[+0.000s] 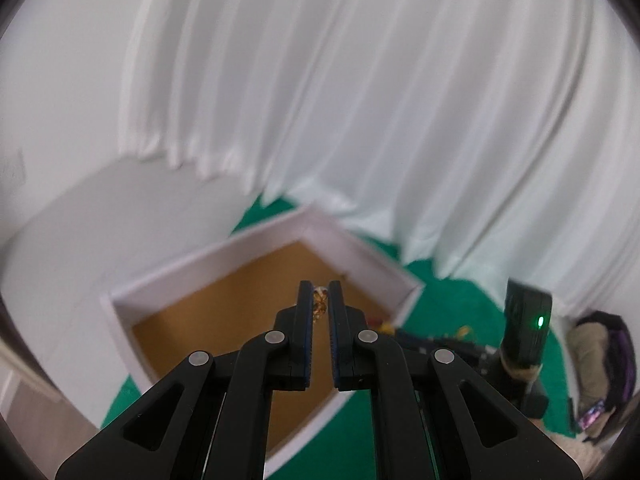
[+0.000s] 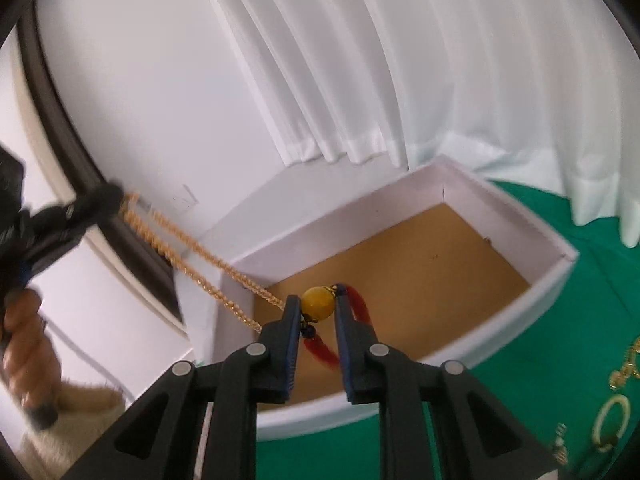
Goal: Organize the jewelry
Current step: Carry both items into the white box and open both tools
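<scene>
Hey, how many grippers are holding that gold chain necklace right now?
2. The left gripper pinches one end of the gold chain necklace at the picture's left; the right gripper clamps its yellow bead above the white cardboard box.

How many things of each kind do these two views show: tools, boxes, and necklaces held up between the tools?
Tools: 2, the left tool and the right tool
Boxes: 1, the white box
Necklaces: 1, a gold chain necklace with a yellow bead, strung between both tools
Total: 4
</scene>
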A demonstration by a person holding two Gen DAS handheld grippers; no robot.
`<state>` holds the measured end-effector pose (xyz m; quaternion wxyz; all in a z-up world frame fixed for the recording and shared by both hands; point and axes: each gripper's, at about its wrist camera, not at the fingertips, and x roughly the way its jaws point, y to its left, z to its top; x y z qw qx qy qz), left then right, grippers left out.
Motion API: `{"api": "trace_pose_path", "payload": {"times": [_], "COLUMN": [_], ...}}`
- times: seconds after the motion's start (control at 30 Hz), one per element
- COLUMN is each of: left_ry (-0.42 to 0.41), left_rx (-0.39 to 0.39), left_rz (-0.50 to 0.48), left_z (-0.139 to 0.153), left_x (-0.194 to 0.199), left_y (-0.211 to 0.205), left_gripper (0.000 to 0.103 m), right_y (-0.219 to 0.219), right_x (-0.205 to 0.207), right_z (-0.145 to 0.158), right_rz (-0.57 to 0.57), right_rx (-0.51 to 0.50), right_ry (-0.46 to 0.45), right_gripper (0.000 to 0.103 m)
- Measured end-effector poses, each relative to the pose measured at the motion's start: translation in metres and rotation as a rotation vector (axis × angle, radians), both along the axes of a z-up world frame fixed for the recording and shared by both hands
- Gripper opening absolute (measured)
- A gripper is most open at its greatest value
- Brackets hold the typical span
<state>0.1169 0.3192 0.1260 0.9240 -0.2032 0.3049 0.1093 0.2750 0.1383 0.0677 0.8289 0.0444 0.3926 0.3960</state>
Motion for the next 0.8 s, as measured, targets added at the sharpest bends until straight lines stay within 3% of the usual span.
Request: {"api": "trace_pose_path", "payload": {"times": [0.13,0.23,0.27,0.3,0.33,0.37,0.4,0.47,0.6,0.8], "left_ry": [0.16,0.24,0.256,0.269,0.276,0.266,0.246,0.239,0.265,0.41], "left_rx": [-0.024,-0.004,0.003,0.007,0.023,0.05,0.101,0.195,0.294,0.35], "left_rz": [0.056,0.08,0.09,0.095,0.107,0.125,0.15,0.177,0.18,0.109], "left_z": [-0.078,-0.114,-0.123,-0.128,-0.133,-0.131,-0.13,-0.128,-0.135,-0.165], "left_x": [0.017,0.021,0.021,0.02,0.019,0.015,0.012,0.01,0.016,0.027], "left_y": [0.022,0.029,0.031,0.032,0.033,0.033,0.031,0.027,0.023,0.006], "left_gripper": [0.005,0.006,0.015,0.04,0.058,0.082,0.089,0.09,0.091,0.091], "right_y": [0.03,0.038,0.039,0.04,0.04,0.04,0.04,0.043,0.049,0.052], "right_x": [0.021,0.028,0.028,0.028,0.029,0.029,0.028,0.027,0.024,0.021], "right_z": [-0.053,-0.086,-0.093,-0.096,-0.098,-0.099,-0.099,-0.1,-0.103,-0.106], "right_rz": [-0.003,-0.002,-0.003,-0.014,-0.022,-0.027,-0.023,-0.016,-0.011,0.024], "right_rx": [-0.085,-0.143,-0.162,-0.189,-0.208,-0.219,-0.212,-0.233,-0.278,-0.35], "right_ry": [0.063,0.097,0.107,0.105,0.101,0.097,0.088,0.07,0.029,-0.003], "right_gripper": [0.018,0.018,0.02,0.025,0.035,0.057,0.059,0.059,0.06,0.06]}}
